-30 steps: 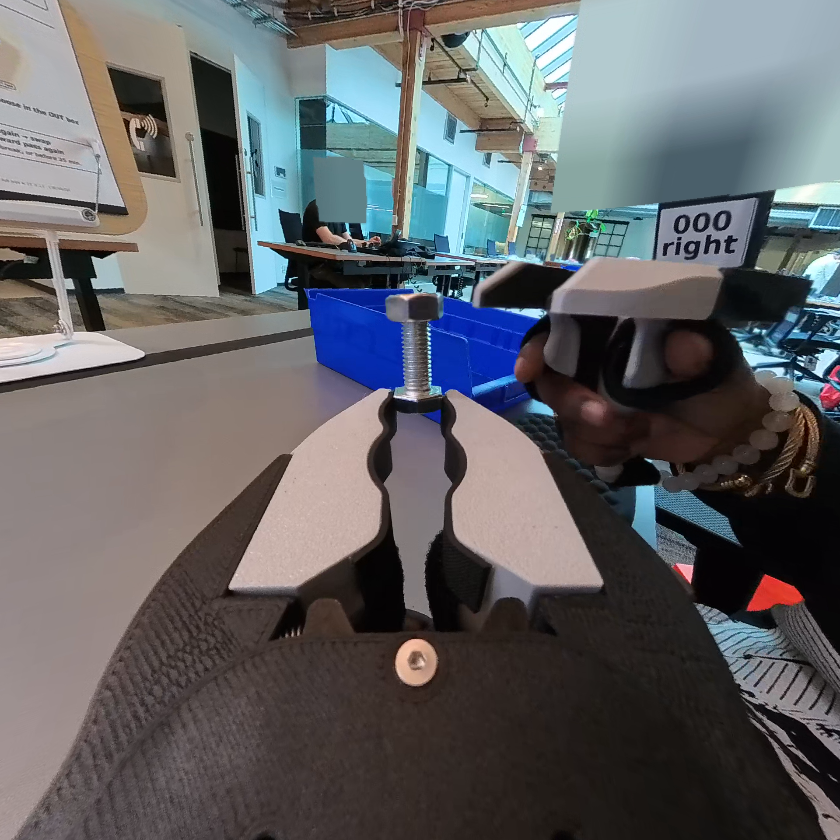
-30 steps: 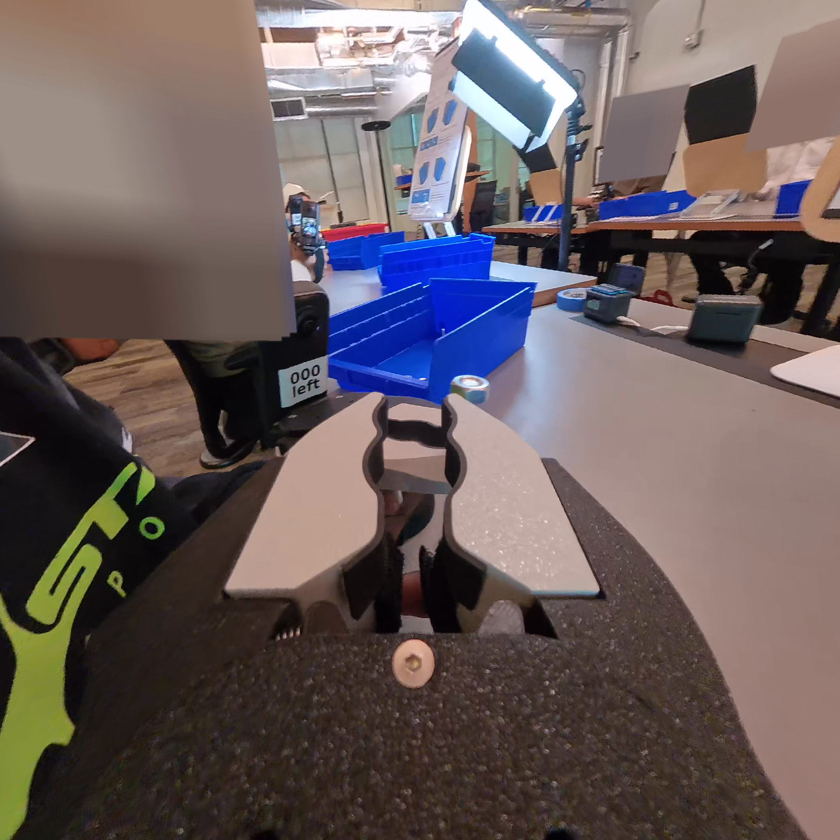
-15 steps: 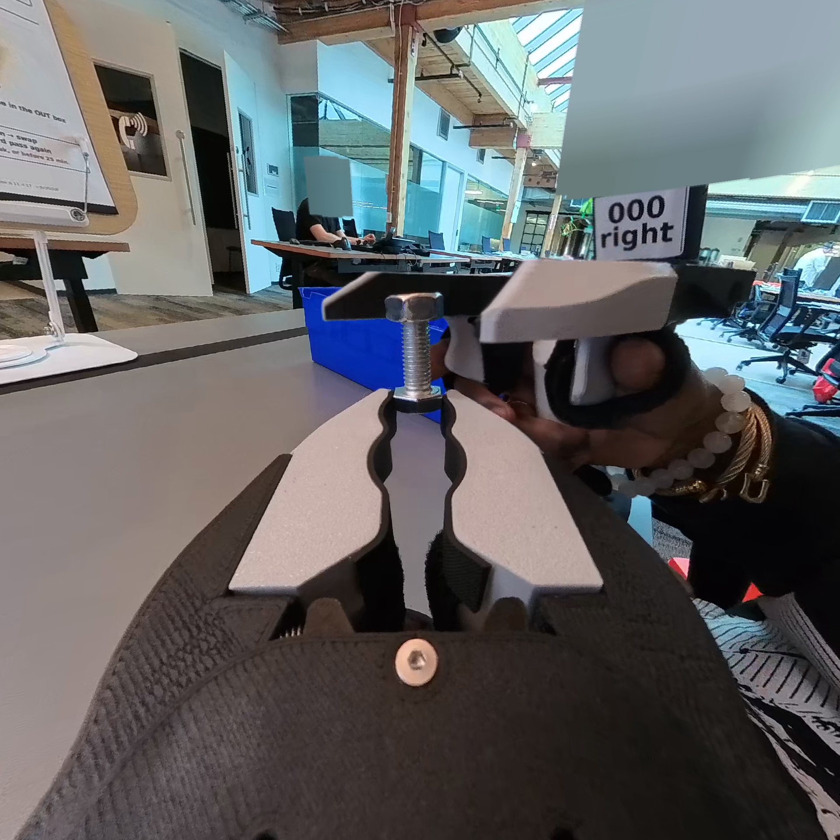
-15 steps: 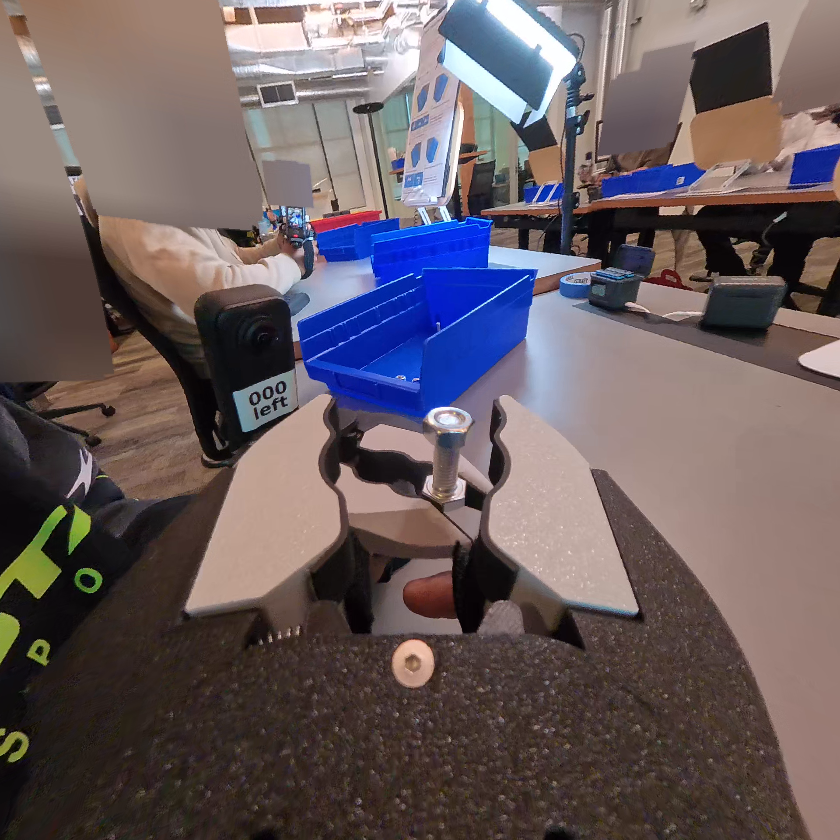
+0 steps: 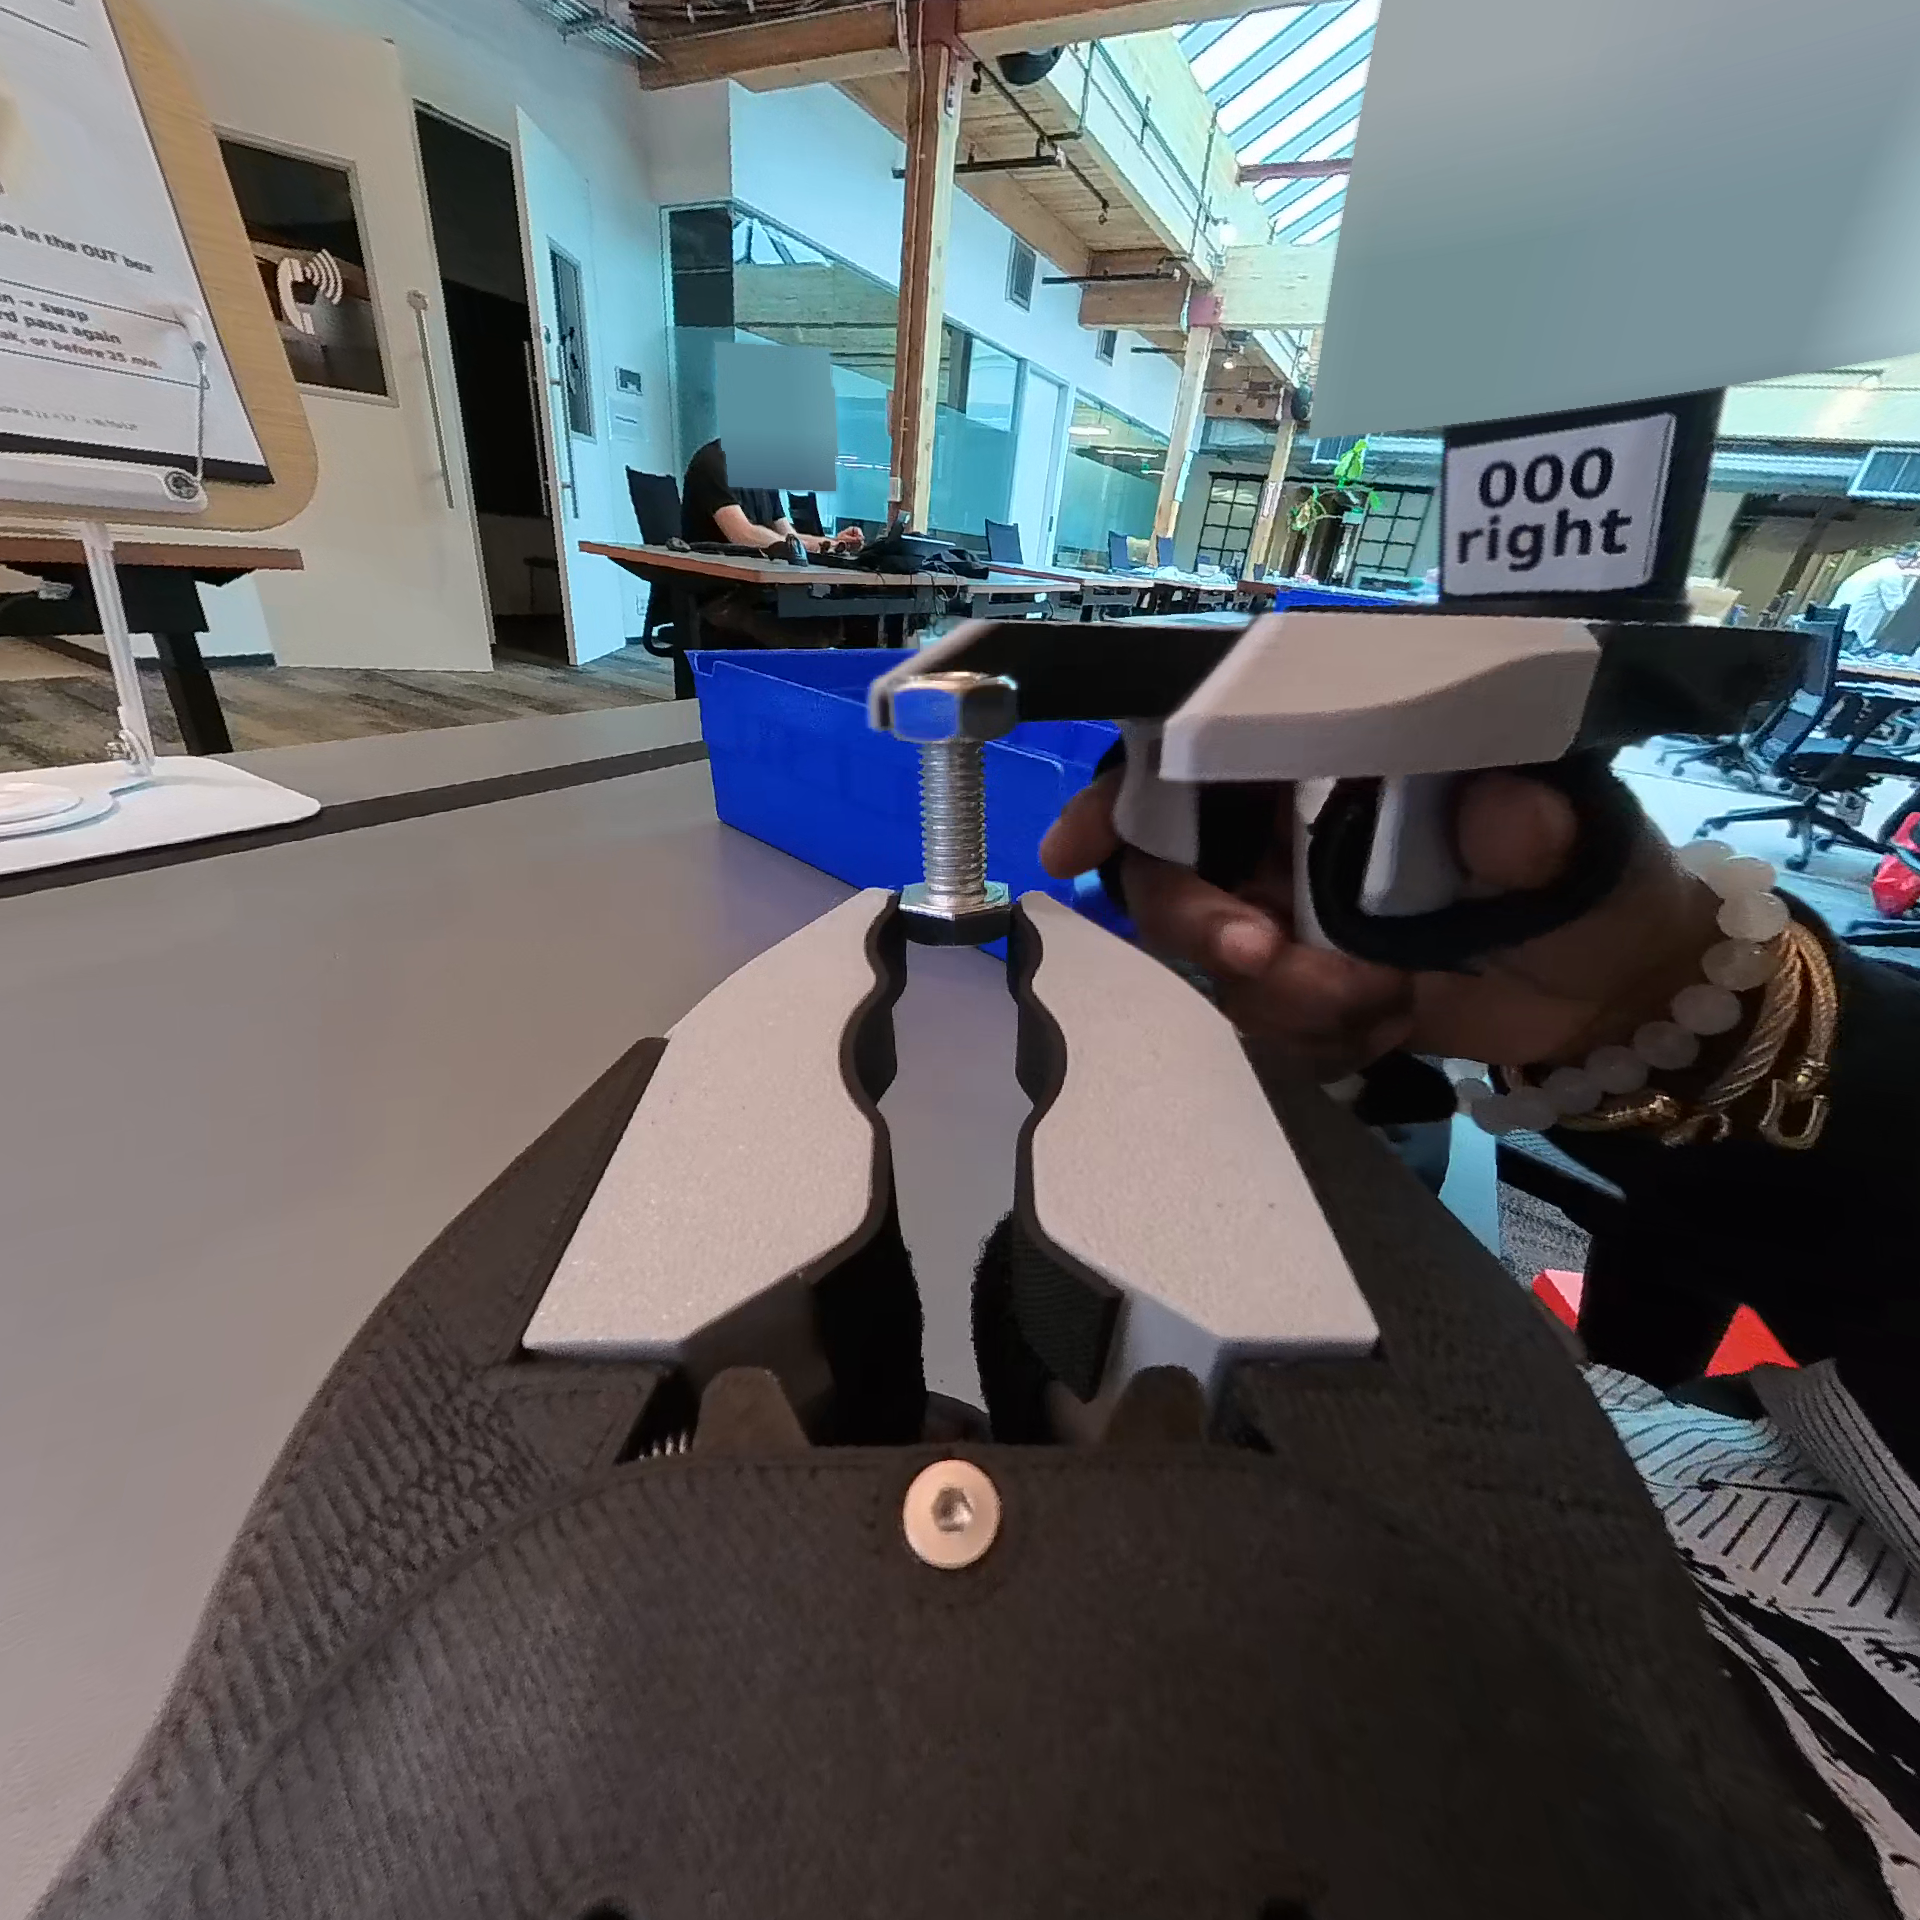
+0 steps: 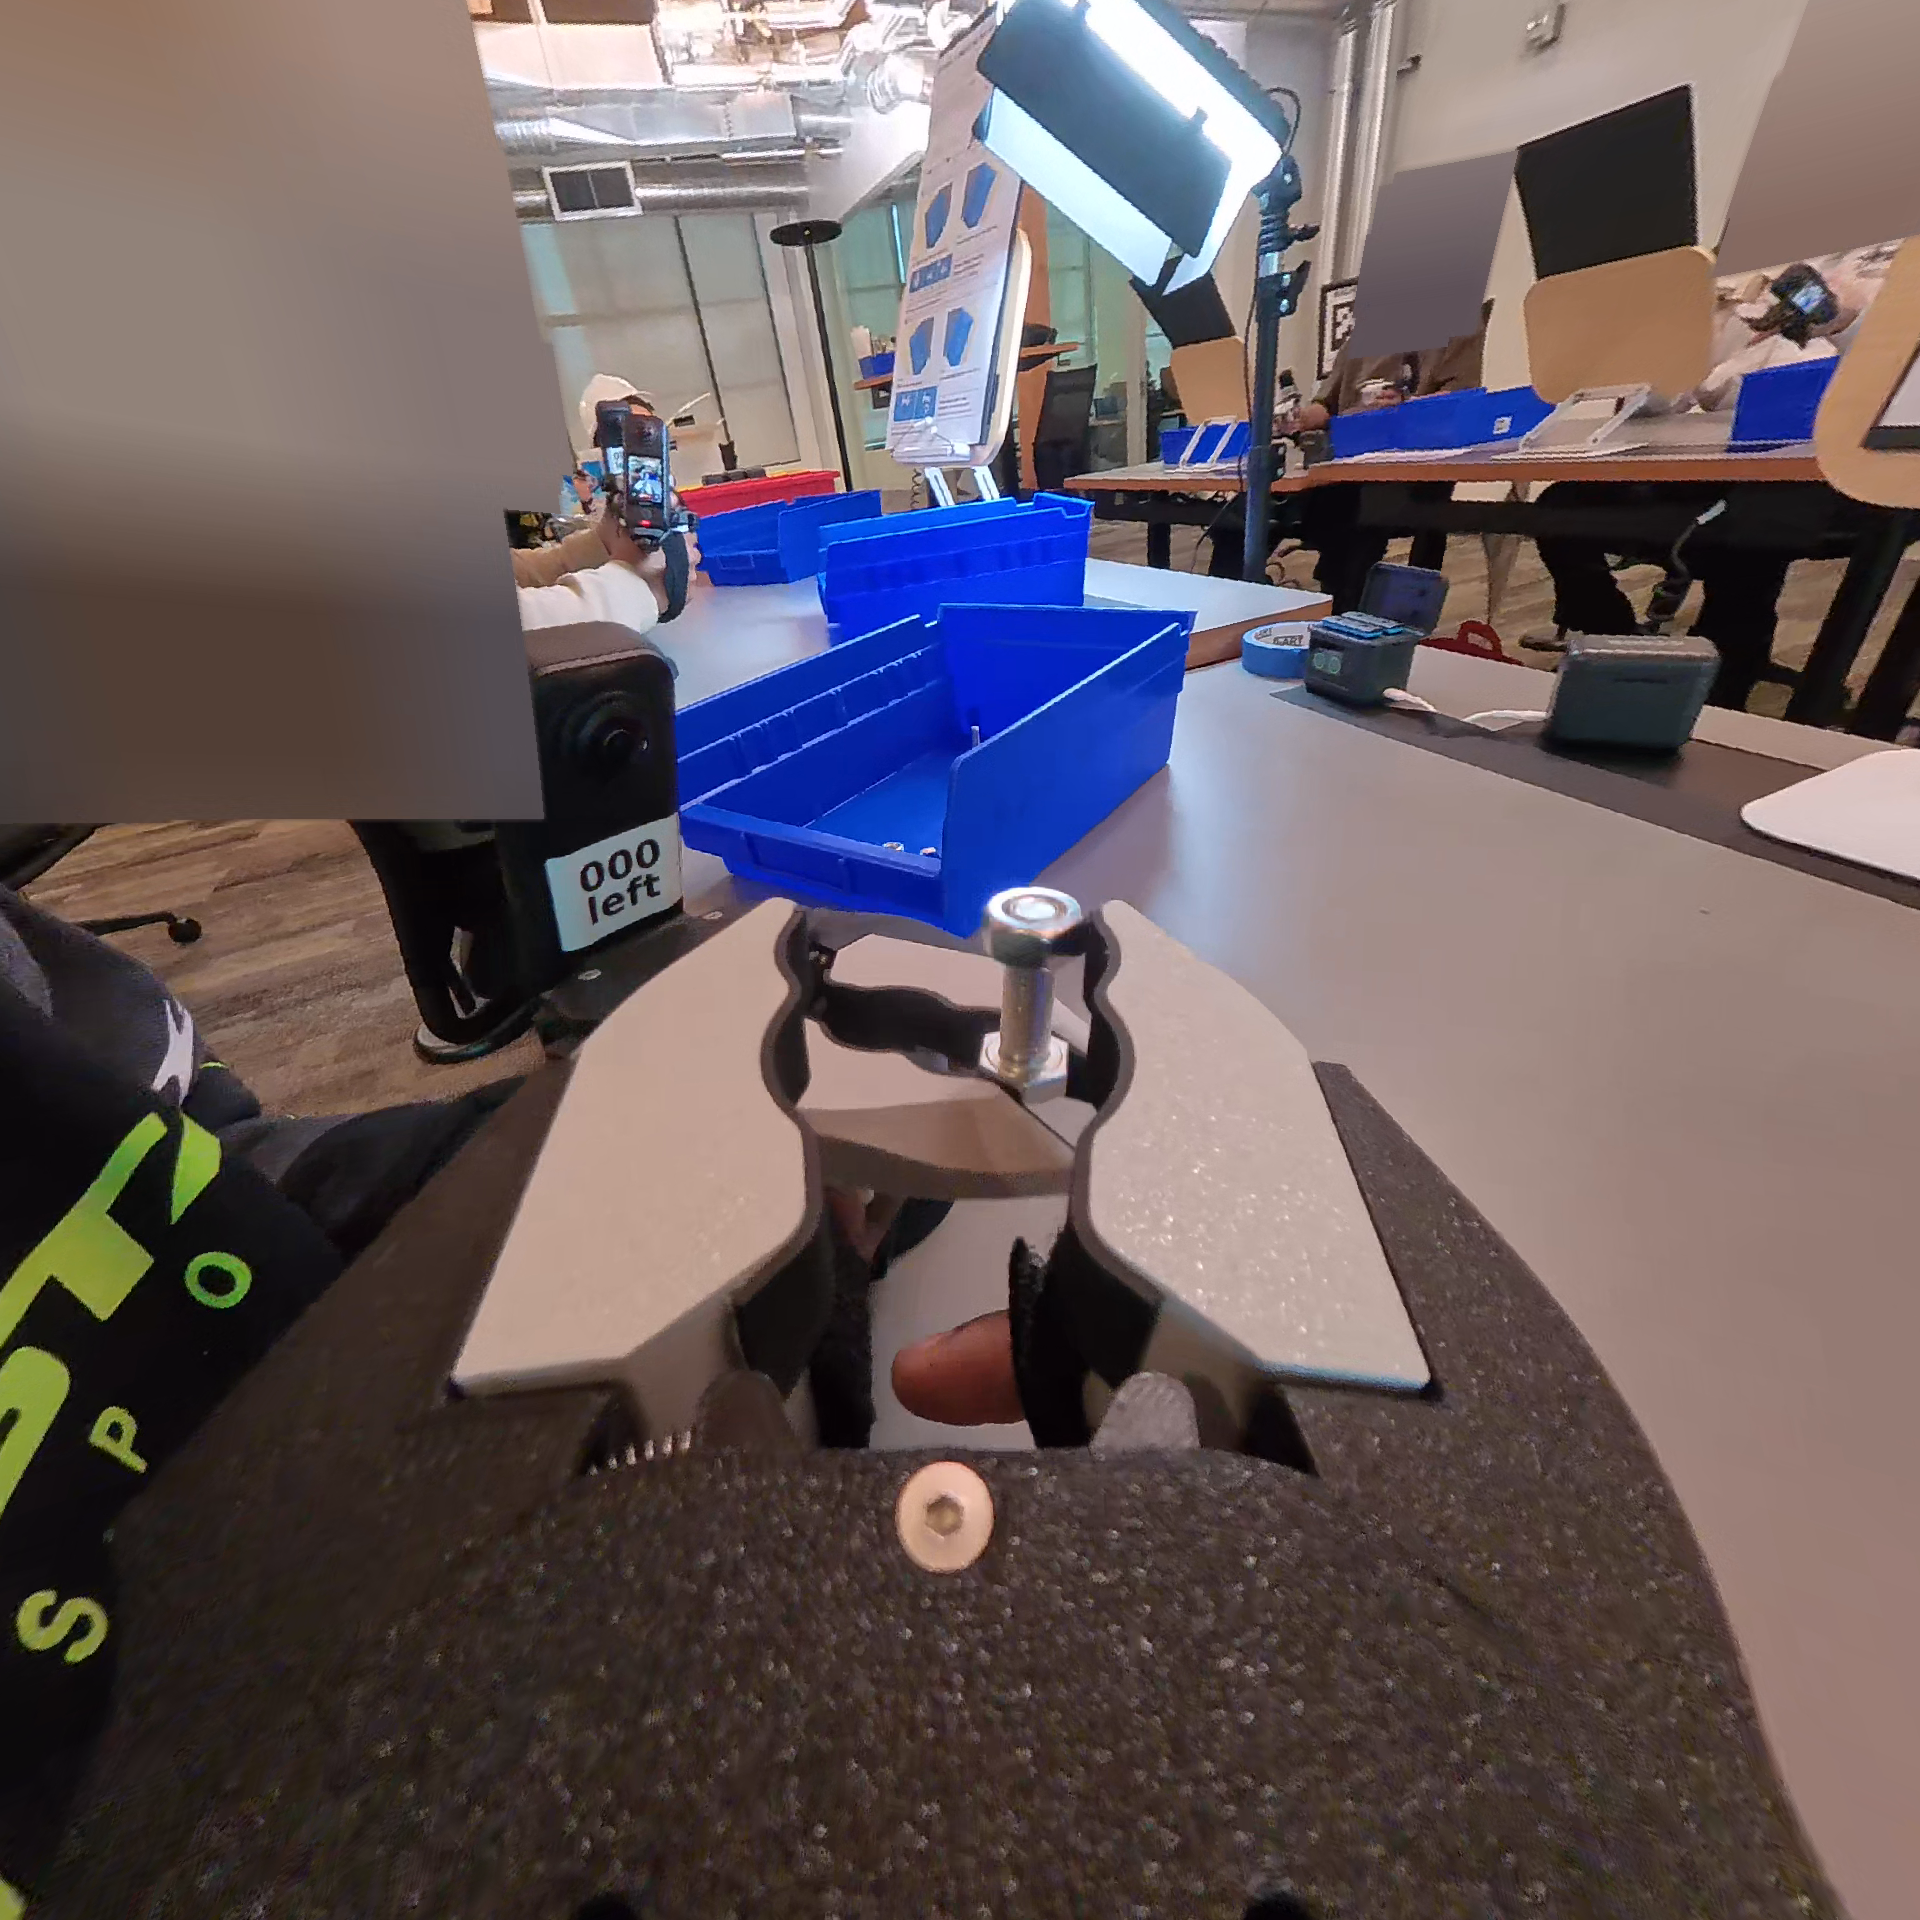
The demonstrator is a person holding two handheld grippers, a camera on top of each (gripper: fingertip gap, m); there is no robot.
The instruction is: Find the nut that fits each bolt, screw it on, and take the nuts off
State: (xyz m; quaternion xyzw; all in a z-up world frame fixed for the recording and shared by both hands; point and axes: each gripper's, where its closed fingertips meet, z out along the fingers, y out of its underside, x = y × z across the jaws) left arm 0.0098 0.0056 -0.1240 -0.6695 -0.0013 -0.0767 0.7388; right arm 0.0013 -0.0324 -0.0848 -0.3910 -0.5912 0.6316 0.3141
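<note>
My left tool [image 5: 954, 920] is clenched on the nut [image 5: 954, 906]: both tips press its flats, and the bolt [image 5: 954, 805] stands upright out of it, threads up, hex head at the top. So the bolt and nut sit right at the tip of my left tool, above the grey tabletop [image 5: 312, 1039].

My right tool [image 6: 951, 961] comes in from the right side, level with the bolt head. Its jaws stand apart. In the right wrist view the bolt head sits between them, hard up against the right finger [image 6: 1195, 1049], while the left finger [image 6: 686, 1081] is well clear of it. I cannot tell whether the right pad actually touches the head, but nothing is pinched there, so that tool is released. From the left wrist view one of its fingers reaches across just behind the bolt head, and the hand [image 5: 1351, 935] gripping its handle is just right of my left tool.

A blue bin [image 6: 935, 748] sits on the tabletop just beyond both tools, with a few small metal parts on its floor near the front edge.
</note>
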